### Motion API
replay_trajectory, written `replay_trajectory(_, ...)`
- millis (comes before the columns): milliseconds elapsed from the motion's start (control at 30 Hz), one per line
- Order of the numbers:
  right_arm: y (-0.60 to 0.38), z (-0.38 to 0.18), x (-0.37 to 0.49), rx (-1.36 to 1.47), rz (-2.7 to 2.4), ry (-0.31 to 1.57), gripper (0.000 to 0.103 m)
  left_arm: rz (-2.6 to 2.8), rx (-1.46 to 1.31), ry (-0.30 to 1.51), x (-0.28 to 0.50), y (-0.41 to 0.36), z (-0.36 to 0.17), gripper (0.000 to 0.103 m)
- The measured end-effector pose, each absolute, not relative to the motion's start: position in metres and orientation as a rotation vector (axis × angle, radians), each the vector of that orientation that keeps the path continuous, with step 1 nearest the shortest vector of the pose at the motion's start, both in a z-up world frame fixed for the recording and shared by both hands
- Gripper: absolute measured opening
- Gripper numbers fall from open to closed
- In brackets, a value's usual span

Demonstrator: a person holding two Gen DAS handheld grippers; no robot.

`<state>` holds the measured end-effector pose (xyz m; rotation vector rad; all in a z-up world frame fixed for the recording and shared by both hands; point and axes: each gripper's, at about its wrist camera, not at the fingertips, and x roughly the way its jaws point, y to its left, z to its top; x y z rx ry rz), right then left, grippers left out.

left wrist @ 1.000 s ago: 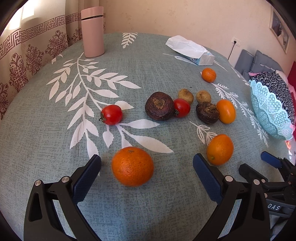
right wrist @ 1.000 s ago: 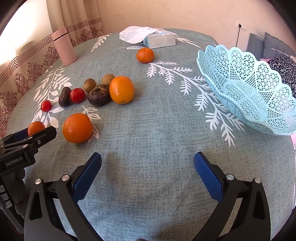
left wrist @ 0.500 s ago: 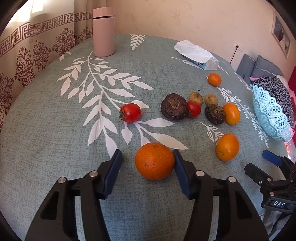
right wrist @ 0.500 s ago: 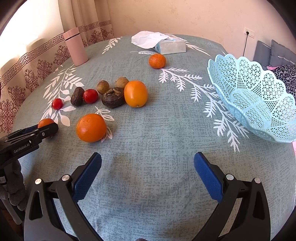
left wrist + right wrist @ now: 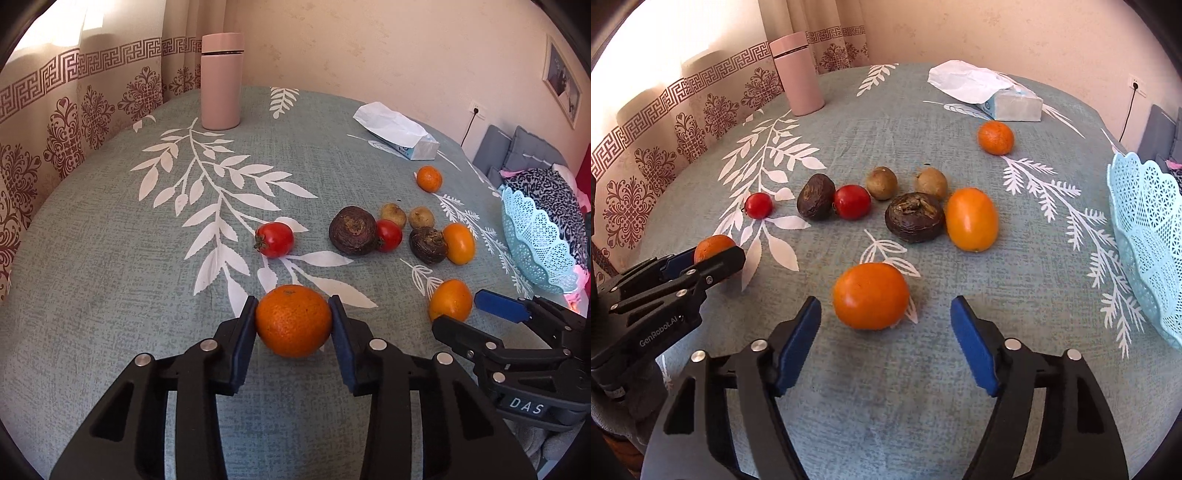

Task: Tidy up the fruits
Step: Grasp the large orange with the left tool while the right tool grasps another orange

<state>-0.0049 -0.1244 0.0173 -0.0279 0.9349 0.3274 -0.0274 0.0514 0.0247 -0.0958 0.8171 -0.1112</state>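
Note:
My left gripper [image 5: 293, 317] is shut on a rough-skinned orange [image 5: 293, 320] that rests on the tablecloth; the same orange [image 5: 714, 248] shows between its fingers in the right wrist view. My right gripper [image 5: 885, 317] is open, its blue pads on either side of and just short of a smooth orange fruit [image 5: 871, 296], not touching it; this fruit [image 5: 450, 300] also shows in the left wrist view. A light blue lattice basket [image 5: 1148, 236] stands at the right edge.
Mid-table lie two tomatoes [image 5: 759, 205] [image 5: 851, 202], two dark wrinkled fruits [image 5: 815, 196] [image 5: 915, 217], two small brown fruits [image 5: 881, 182] [image 5: 931, 182], an oval orange fruit [image 5: 971, 219] and a mandarin [image 5: 995, 137]. A pink flask [image 5: 796, 73] and tissue pack [image 5: 990, 94] stand behind.
My left gripper has closed from wide open onto the rough orange. My right gripper has moved forward and left to the smooth orange fruit, its jaws a little narrower.

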Motion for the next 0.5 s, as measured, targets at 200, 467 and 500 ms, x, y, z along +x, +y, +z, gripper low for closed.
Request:
replay_trajectory(200, -0.117, 0.017, -0.003, -0.048, 0.31, 0.925, 0.044, -0.108, -0.092, 0.821, -0.028, 0.051, 0.023, 0.039)
replay_trajectory(467, -0.139, 0.038, -0.018, -0.065, 0.186, 0.821, 0.044, -0.087, -0.054, 0.794, -0.033, 0.047, 0.028, 0.039)
replay_trajectory(500, -0.143, 0.041, -0.02, -0.073, 0.168, 0.804, 0.044, -0.083, -0.047, 0.787, -0.034, 0.047, 0.029, 0.039)
